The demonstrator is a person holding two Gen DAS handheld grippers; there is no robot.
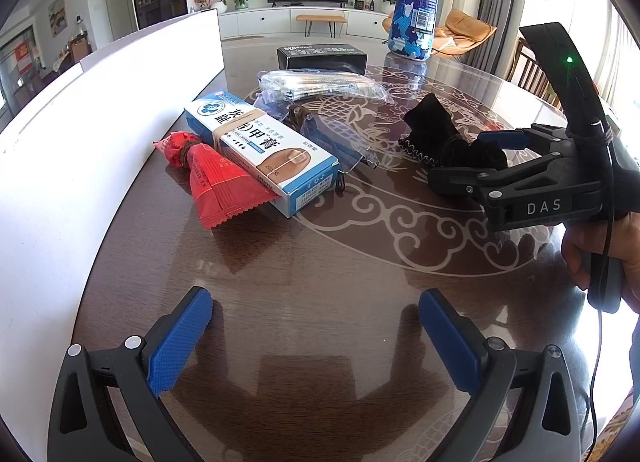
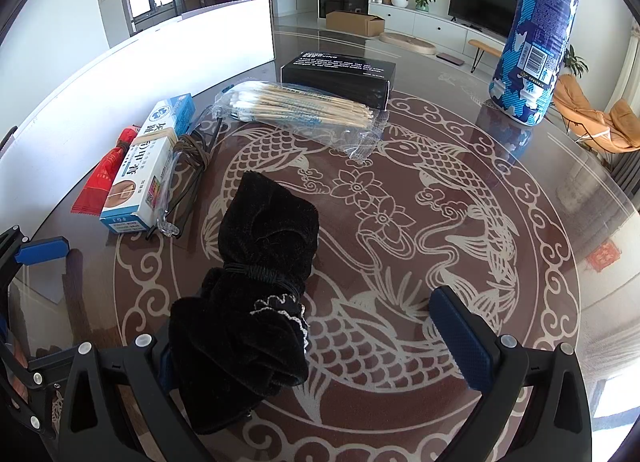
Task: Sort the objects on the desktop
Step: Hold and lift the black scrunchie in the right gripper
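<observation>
1. The right gripper (image 2: 320, 338) has its fingers spread wide around the black pouch (image 2: 256, 282), which lies on the table (image 2: 520, 262). The pouch's gathered end sits against the left pad at about 8 o'clock in the right wrist view; the right pad stands clear of it, so nothing is clamped yet.
2. The left gripper (image 1: 316, 338) is released and empty, hovering over bare table.
3. The pouch looks like soft velvet, light and limp, tied with a cord at its waist. It should squash rather than slip; I judge the tied waist the firmest place to pinch.
4. At 10 o'clock of the pouch: the white box (image 2: 152, 165), a red sachet (image 2: 104, 177) and a clear packet with cord (image 2: 188, 165).
5. At 12 o'clock: the swab bag (image 2: 304, 109) and black box (image 2: 340, 77). The bottle (image 2: 532, 37) stands at 2 o'clock.
</observation>
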